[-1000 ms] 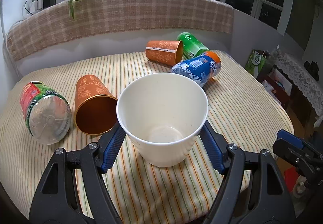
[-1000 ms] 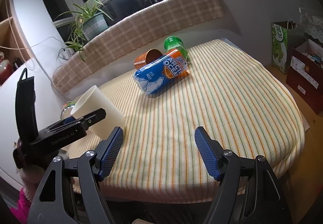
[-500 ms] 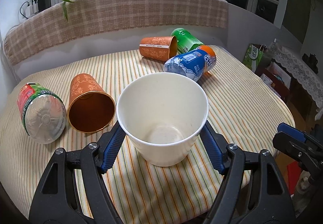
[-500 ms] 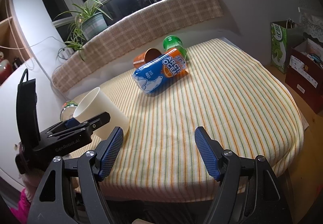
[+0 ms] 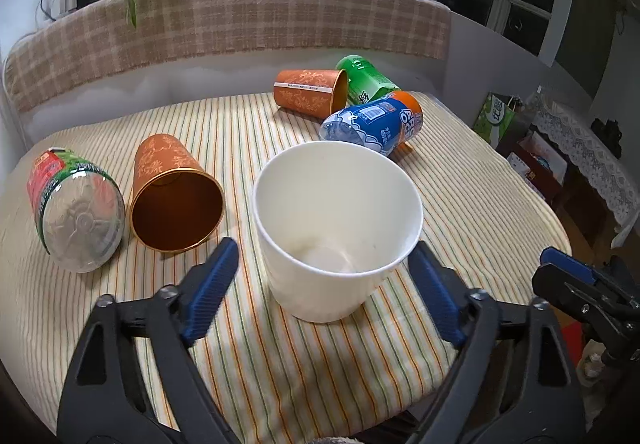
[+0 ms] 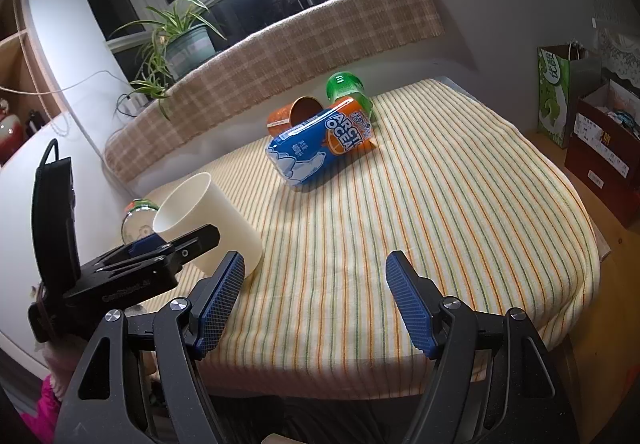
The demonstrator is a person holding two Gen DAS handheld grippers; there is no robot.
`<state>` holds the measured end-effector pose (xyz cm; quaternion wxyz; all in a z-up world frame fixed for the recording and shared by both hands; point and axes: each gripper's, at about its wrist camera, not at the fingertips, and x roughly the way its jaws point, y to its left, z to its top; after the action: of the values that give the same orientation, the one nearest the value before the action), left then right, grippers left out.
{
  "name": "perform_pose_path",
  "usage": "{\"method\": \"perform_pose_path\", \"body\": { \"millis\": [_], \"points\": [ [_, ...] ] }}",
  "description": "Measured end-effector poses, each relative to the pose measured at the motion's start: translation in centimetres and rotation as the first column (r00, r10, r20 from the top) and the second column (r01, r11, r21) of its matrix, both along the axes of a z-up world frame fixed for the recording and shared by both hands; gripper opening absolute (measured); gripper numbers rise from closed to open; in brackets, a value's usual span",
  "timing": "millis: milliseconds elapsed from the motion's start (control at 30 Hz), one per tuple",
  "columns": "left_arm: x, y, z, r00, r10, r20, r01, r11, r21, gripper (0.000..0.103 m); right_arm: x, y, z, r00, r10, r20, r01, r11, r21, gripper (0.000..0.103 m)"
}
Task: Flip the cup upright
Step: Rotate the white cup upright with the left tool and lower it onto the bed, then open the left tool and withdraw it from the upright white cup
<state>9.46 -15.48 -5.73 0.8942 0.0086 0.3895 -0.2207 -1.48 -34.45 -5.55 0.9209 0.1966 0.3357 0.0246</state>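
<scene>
A white paper cup stands upright, mouth up, on the striped tablecloth. My left gripper is open, its blue pads apart from the cup on both sides and slightly behind it. The cup also shows in the right wrist view at the table's left, with the left gripper beside it. My right gripper is open and empty over the table's near edge.
Two orange cups lie on their sides. A blue Arctic Ocean can, a green can and a red-green can also lie on the cloth. A plaid backrest bounds the far side.
My left gripper has opened and let go of the white cup, which now stands on the cloth. The left gripper has drawn back a little. The right gripper has barely moved.
</scene>
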Motion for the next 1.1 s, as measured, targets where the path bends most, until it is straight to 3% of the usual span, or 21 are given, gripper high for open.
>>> {"method": "perform_pose_path", "body": {
  "millis": [400, 633, 833, 1100],
  "points": [
    [-0.8, 1.6, -0.3, 0.999, -0.007, -0.046, 0.005, 0.999, -0.041, 0.093, 0.0, 0.9, 0.5, 1.0, 0.008, 0.006, -0.008, 1.0, -0.03, 0.073],
    [-2.5, 3.9, -0.4, 0.999, 0.016, -0.034, -0.018, 0.998, -0.053, 0.093, -0.2, 2.3, 1.7, 0.999, 0.013, 0.049, -0.007, 0.992, -0.124, 0.073],
    [-4.8, 6.3, 1.2, 0.992, 0.108, 0.065, -0.102, 0.991, -0.089, 0.093, -0.4, 4.3, 2.7, 0.994, 0.025, 0.106, 0.0, 0.973, -0.231, 0.073],
    [-8.0, 8.8, 4.9, 0.932, 0.234, 0.276, -0.214, 0.972, -0.099, 0.094, -0.9, 5.9, 4.1, 0.979, 0.041, 0.202, 0.027, 0.946, -0.322, 0.081]
  ]
}}
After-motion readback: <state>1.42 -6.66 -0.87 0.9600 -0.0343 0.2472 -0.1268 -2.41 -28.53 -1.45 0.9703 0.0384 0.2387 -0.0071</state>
